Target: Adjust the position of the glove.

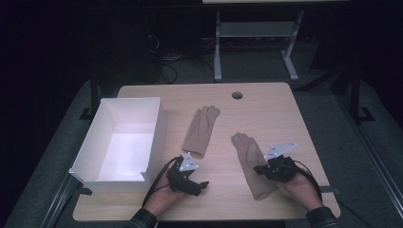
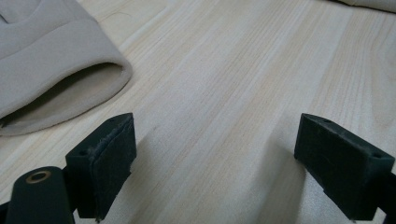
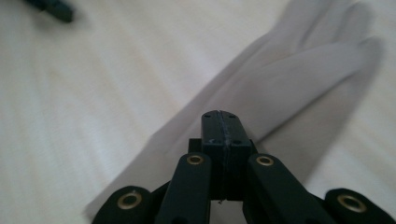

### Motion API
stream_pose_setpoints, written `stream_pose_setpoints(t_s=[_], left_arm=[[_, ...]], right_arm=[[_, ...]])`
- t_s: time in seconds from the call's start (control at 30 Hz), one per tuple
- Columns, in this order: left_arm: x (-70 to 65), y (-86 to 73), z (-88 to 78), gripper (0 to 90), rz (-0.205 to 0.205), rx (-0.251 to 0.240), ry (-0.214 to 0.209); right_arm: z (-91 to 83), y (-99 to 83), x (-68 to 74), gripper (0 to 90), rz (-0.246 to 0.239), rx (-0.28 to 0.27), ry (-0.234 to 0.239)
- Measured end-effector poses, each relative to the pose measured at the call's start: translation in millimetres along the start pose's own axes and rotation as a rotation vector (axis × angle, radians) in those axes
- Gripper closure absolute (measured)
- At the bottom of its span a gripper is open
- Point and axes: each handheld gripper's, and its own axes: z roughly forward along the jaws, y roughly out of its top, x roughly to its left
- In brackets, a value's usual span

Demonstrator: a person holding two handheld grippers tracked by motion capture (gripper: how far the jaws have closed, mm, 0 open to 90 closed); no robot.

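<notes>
Gloves are the job here, it seems, bound for the white box [image 1: 124, 137] at the table's [image 1: 266, 102] left edge. One beige glove [image 1: 201, 126] lies mid-table, its cuff just ahead of the left gripper [image 1: 192, 183], whose jaws stand wide over bare wood. The other glove [image 1: 252, 161] lies toward the near right corner; the right gripper [image 1: 264, 168] sits on it with jaws pressed together, seemingly pinching the fabric. Judging by this, picking up is in hand; next comes lifting that glove across to the box.
</notes>
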Motion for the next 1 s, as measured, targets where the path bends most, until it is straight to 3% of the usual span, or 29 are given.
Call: stream_pose_setpoints(t_s=[0.03,0.07,0.17,0.27,0.4,0.77,1.0], left_arm=[[0.2,0.0,-0.1,12.2,0.003,0.002,0.0],[0.2,0.0,-0.1,12.2,0.003,0.002,0.0],[0.1,0.6,0.0,12.2,0.003,0.005,-0.002],[0.1,0.6,0.1,12.2,0.003,0.005,-0.003],[0.2,0.7,-0.2,12.2,0.006,0.008,-0.004],[-1.0,0.0,-0.4,12.2,0.003,0.004,-0.007],[-1.0,-0.1,-0.5,12.2,0.006,0.004,-0.006]], right_arm=[[-0.1,3.9,-11.0,89.9,0.016,-0.026,-0.017],[-0.1,3.9,-11.0,89.9,0.016,-0.026,-0.017],[4.3,10.7,-30.2,89.9,0.037,-0.036,-0.057],[8.5,13.4,-39.4,89.9,0.051,-0.044,-0.062],[20.9,17.1,-52.6,89.9,0.067,-0.016,-0.069],[26.3,9.9,-51.0,90.0,0.064,0.024,-0.08],[16.1,-0.2,-45.4,90.0,0.074,0.046,-0.093]])
